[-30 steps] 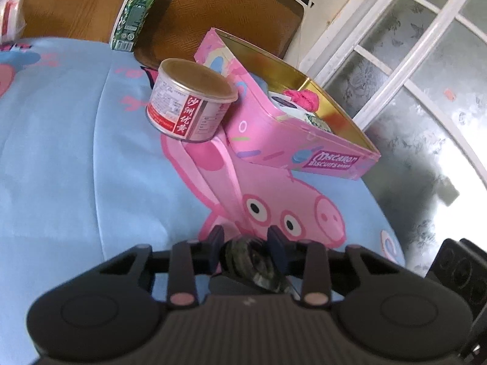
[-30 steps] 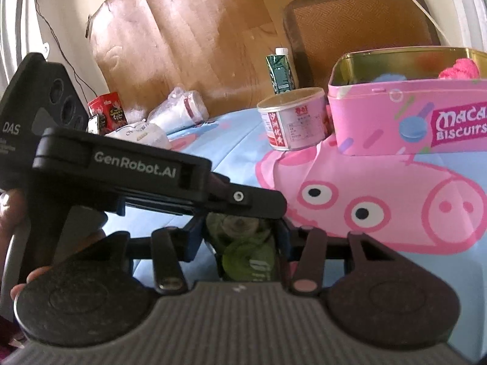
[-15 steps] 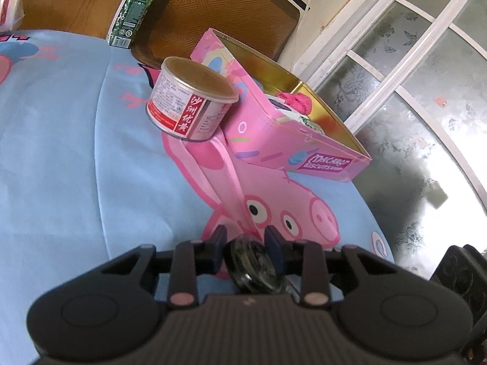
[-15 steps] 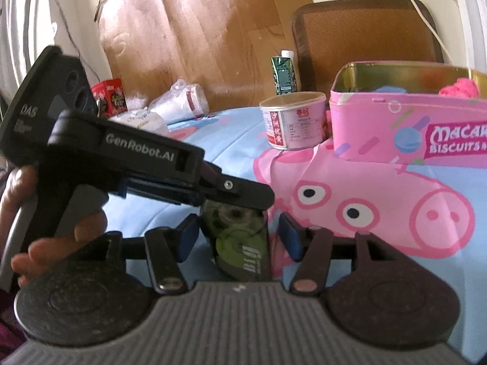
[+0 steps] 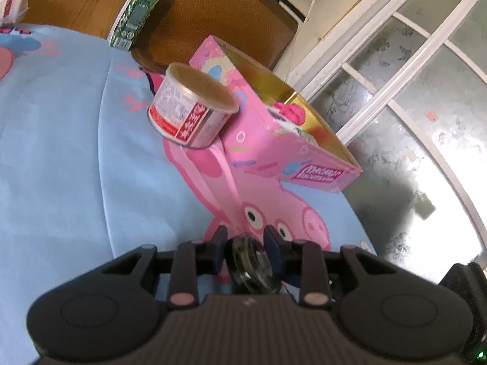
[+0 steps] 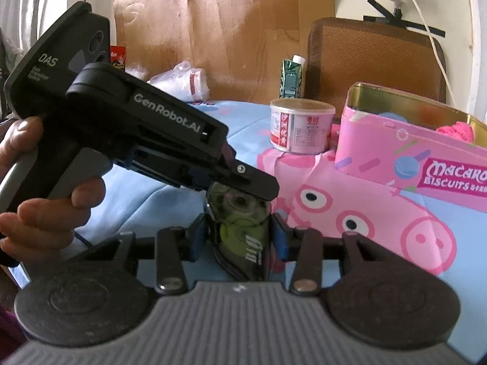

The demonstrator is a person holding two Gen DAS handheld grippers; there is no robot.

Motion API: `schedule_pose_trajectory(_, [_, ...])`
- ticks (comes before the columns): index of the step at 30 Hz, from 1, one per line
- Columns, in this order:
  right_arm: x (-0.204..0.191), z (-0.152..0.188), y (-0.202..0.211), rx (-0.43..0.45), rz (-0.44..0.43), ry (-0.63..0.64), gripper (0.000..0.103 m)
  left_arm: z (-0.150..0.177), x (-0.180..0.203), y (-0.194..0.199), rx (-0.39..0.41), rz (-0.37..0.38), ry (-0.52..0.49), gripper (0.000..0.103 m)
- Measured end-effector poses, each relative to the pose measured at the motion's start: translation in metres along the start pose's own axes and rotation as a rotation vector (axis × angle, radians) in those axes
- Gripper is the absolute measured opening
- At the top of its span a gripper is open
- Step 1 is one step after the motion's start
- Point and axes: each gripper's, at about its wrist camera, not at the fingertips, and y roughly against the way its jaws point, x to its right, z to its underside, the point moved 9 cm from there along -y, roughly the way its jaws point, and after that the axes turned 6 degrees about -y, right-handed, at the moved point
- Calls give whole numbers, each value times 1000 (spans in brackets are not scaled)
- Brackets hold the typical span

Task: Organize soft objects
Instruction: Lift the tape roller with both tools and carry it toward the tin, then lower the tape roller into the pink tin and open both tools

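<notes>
A soft dark-green packet with a clear round window [image 6: 240, 228] is held above the blue pig-print cloth. My left gripper [image 5: 246, 240] is shut on its top end; the packet [image 5: 249, 264] shows between the blue pads. My right gripper [image 6: 240, 237] has its jaws apart on either side of the packet's lower part, without squeezing it. The left gripper's body [image 6: 146, 130] crosses the right wrist view from the left. The open pink biscuit tin [image 5: 274, 152] lies ahead, holding a pink knitted thing [image 5: 289, 112]; the tin [image 6: 411, 152] also shows at right in the right wrist view.
A round paper-labelled tub [image 5: 191, 112] stands against the tin's left side. A green drink carton [image 5: 134, 15] and a brown woven chair back [image 5: 219, 15] stand behind. White plastic bags [image 6: 182, 82] lie at the back left. The bed edge and a glass door are to the right.
My right gripper has opened from around the packet. My left gripper has lifted the packet and tilted it upright. Both views have moved slightly nearer the tin.
</notes>
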Motion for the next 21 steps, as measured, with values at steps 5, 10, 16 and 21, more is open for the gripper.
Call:
schedule_pose_trajectory(5, [-5,-5,-1,20,13,32,47,-2,-3,-2,-4,-20,-6,27])
schedule_pose_trajectory(10, [-2,0,-5,-3,7,12,46,-3,-5,-4,-8,-12,19,27])
schedule_pose_trajectory(16, [6,-23,4,83,62,70,46,-52,30,-9,29,-10,-122,27])
schedule_pose_trajectory(21, [38,-65,14,208,141,103,46,-103,68,-32,60,32,-209,24])
